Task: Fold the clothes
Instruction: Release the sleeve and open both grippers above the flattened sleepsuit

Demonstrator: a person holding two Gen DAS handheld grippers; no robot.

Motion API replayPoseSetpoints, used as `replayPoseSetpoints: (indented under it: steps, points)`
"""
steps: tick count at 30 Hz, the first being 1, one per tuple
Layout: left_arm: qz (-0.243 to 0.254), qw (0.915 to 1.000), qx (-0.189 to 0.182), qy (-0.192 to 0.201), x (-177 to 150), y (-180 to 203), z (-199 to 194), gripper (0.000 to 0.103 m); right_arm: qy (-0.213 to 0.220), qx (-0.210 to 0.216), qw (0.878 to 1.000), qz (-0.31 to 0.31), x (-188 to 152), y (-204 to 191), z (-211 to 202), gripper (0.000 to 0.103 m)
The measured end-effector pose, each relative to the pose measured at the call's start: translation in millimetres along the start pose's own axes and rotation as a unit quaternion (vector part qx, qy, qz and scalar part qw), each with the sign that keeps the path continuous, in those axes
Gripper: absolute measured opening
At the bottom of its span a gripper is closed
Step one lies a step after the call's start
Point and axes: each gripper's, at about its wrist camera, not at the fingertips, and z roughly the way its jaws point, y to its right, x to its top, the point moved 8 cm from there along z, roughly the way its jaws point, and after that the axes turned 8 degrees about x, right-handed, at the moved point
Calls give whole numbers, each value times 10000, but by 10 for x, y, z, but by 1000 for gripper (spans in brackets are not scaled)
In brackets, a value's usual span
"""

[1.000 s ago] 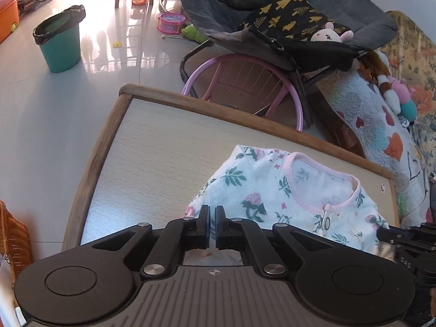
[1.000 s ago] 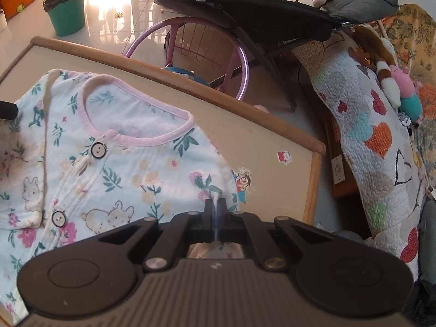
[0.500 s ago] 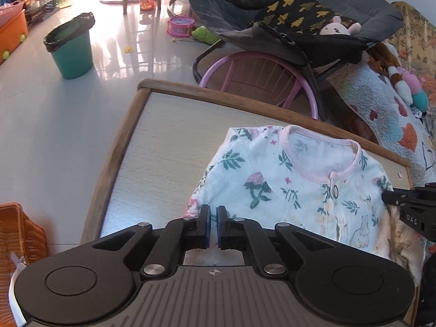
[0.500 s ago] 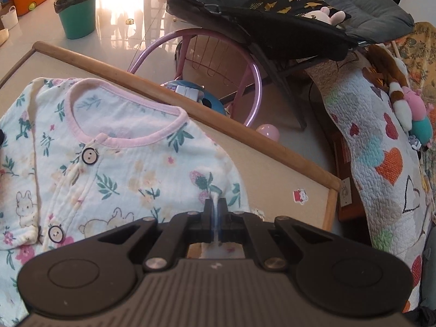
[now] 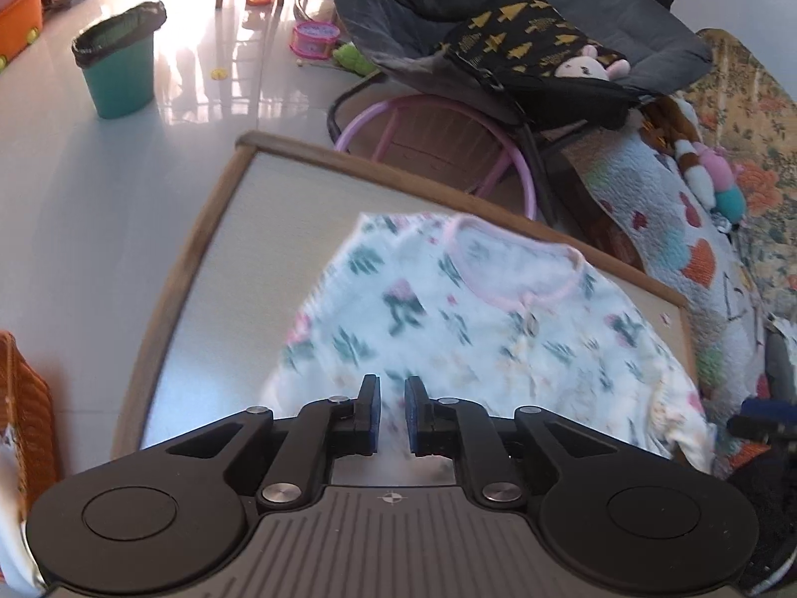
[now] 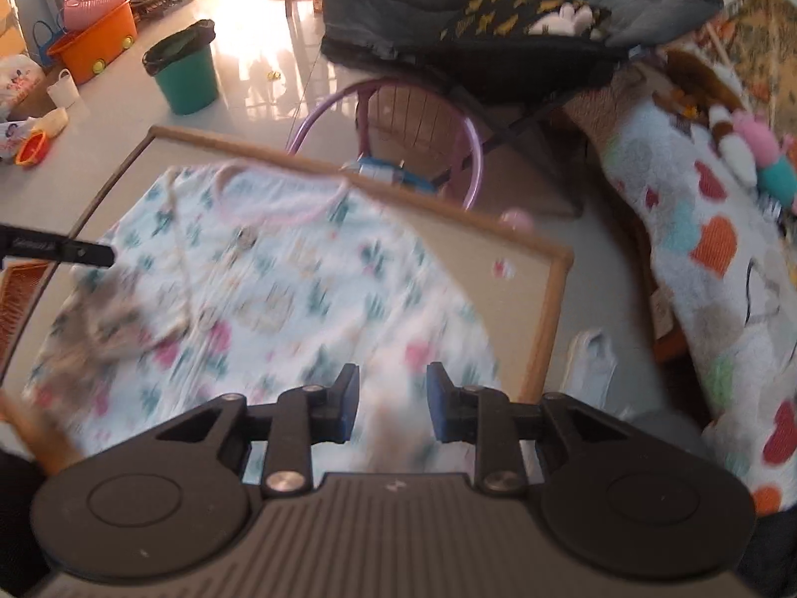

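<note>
Lying flat on the wood-rimmed tabletop (image 5: 209, 229), the soft floral baby top (image 5: 478, 319) is unheld; both grippers' fingers are opening narrowly, left gripper (image 5: 392, 411) and right gripper (image 6: 392, 403).

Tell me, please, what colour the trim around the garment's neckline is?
Pale pink, on the neckline trim of the floral garment; clearest in the left wrist view.

**A count of what lies around the bench**

One wood-edged bench (image 5: 209, 269) carries one floral garment (image 5: 473, 329), which shows one pink-trimmed neckline. Two grippers hang over the bench: the left gripper (image 5: 392, 413) and the right gripper (image 6: 392, 403). Beyond the bench's far edge stand one green bin (image 6: 187, 74), one purple hoop chair (image 5: 448, 149) and one grey baby bouncer (image 5: 523, 40). One heart-patterned quilt (image 6: 697, 269) lies off the bench's right side. One orange tub (image 6: 94, 45) sits past the bin.
</note>
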Motion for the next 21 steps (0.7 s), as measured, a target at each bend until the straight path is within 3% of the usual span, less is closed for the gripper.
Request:
replayPoseSetpoints:
  steps: [6,10,18,21]
  points:
    - [-31,9991,-278,-312,-549,192,-87,30,-139,255,9928,1161,-737,-8,164,28]
    - [-84,9984,-339,-439,-789,277,-82,31,26,341,9824,1836,-942,7,278,28]
    - [-302,9965,-473,-626,-1009,378,-92,34,21,20,9851,1718,-944,-135,406,26]
    - [-352,9960,-479,-670,-1039,419,-100,35,-45,-43,9892,1467,-951,-224,416,8]
